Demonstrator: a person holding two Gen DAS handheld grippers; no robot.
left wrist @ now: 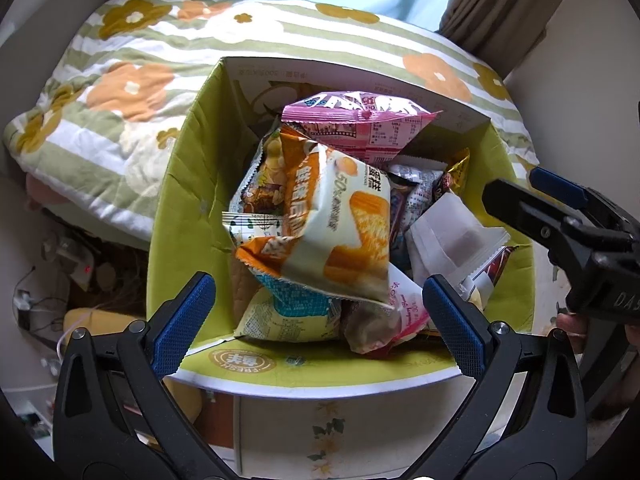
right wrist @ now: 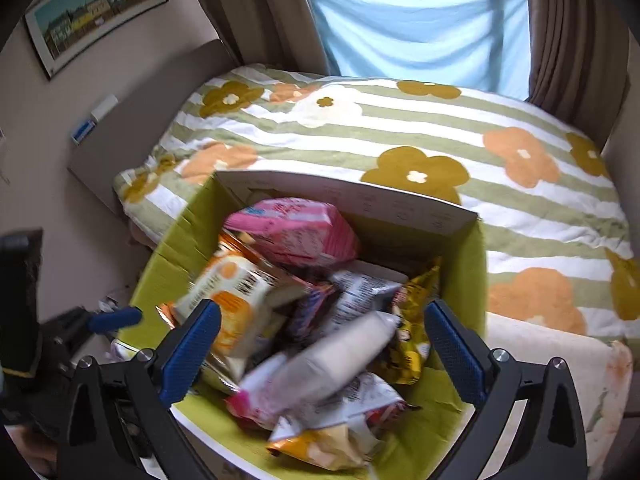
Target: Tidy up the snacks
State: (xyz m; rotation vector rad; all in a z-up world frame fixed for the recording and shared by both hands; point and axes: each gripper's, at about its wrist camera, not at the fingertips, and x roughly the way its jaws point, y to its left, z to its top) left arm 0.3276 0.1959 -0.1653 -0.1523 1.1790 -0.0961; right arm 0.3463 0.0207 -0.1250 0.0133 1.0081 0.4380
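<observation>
The left gripper (left wrist: pixel 318 318) sits nearest the lens, its blue-padded fingers (left wrist: pixel 184 318) spread wide and released over the near edge of the green cardboard box (left wrist: pixel 188 184) — nothing between them is gripped. The right gripper (right wrist: pixel 322 350) hangs over the same box, fingers (right wrist: pixel 454 354) likewise parted and empty; a blurred white packet (right wrist: pixel 336 356) lies in the box below them.

Inside the box the snacks are heaped: an orange-and-cream cake packet (left wrist: pixel 340 224) on top at the centre, a pink packet (left wrist: pixel 360 124) against the far wall, a gold wrapper (right wrist: pixel 412 320) by the right wall, and a white pouch (left wrist: pixel 452 240) near the right side.

The box rests against a bed, whose green-and-white striped quilt (right wrist: pixel 400 136) with orange and mustard flowers spreads beyond the box's far wall. Past the bed hang brown curtains (right wrist: pixel 568 40) and a pale blue cloth (right wrist: pixel 420 28); a framed picture (right wrist: pixel 96 12) hangs on the wall left of the box.
</observation>
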